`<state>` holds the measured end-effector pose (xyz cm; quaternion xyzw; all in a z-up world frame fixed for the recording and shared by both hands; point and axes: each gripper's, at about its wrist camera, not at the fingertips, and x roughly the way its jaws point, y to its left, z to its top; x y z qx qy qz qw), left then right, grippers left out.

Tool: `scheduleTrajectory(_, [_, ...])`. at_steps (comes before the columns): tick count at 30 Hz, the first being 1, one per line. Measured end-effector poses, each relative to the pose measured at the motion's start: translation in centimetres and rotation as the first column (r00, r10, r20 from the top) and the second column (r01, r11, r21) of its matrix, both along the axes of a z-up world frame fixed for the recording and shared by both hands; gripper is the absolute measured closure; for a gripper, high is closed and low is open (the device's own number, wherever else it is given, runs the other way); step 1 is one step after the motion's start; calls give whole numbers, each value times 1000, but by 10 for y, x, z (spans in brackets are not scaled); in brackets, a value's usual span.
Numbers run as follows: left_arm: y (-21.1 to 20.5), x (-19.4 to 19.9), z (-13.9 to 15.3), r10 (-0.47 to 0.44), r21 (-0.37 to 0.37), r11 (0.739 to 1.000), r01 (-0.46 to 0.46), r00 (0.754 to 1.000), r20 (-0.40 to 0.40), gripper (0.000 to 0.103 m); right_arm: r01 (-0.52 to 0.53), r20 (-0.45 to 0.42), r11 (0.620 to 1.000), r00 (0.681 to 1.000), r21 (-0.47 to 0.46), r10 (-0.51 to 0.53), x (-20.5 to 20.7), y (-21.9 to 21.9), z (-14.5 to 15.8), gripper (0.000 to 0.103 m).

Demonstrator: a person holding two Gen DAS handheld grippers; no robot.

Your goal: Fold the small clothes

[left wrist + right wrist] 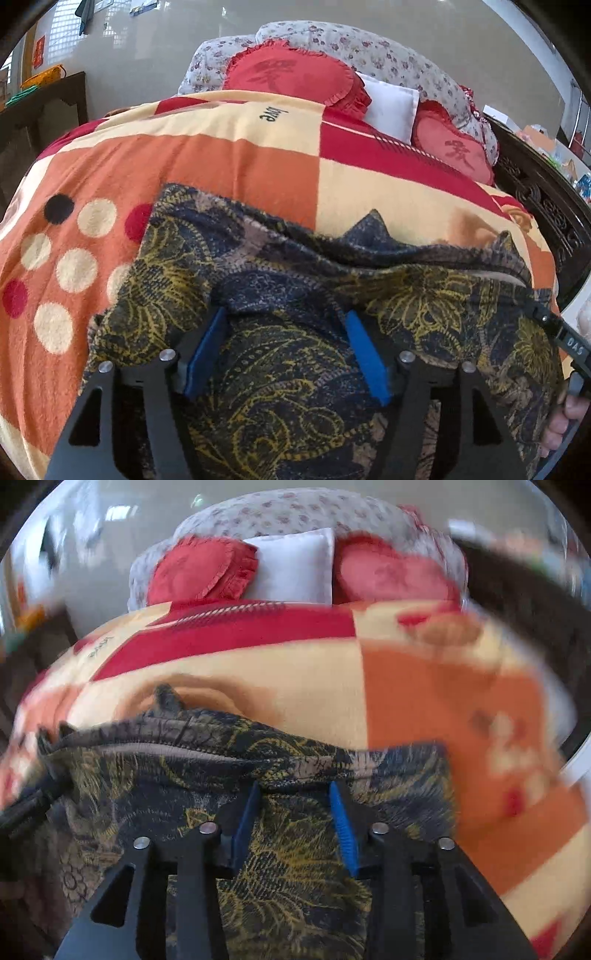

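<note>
A dark blue garment with a yellow floral print lies on a bed blanket of orange, cream and red blocks. My left gripper is open, its blue pads spread wide, with a fold of the garment lying over and between the fingertips. In the right wrist view the same garment shows its gathered waistband. My right gripper is open just above the cloth, below the waistband edge. The right gripper's black body also shows at the left wrist view's right edge. The right wrist view is motion-blurred.
Two red heart cushions and a white pillow lean on a floral bedding roll at the head of the bed. A dark carved wooden bed frame runs along the right. A dark cabinet stands at the left.
</note>
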<state>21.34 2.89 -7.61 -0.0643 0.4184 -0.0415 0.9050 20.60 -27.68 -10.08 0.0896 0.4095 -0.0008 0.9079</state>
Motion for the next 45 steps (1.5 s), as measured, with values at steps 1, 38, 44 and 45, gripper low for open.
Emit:
scheduleTrajectory(1, [-1,4,1,1,2,1000,-1,1000,-9,31,0,6,1000,1000,24,0,0,-3,0,73])
scheduleTrajectory(38, [105,-192,3,150,-158,976,-150,989,-15,25,-267,-123,958,959,-105,254,-105,104,6,70])
scheduleTrajectory(44, [134,-239,-3,168,-345,924,-167,985,-28,24,-249,-44,960,969,-129,245,-120,103,-8,62])
scheduleTrajectory(45, [133,-241,-3,161,-372,915,-159,987,-26,22,-244,-42,957,970,-157,240,-121,108,-9,61])
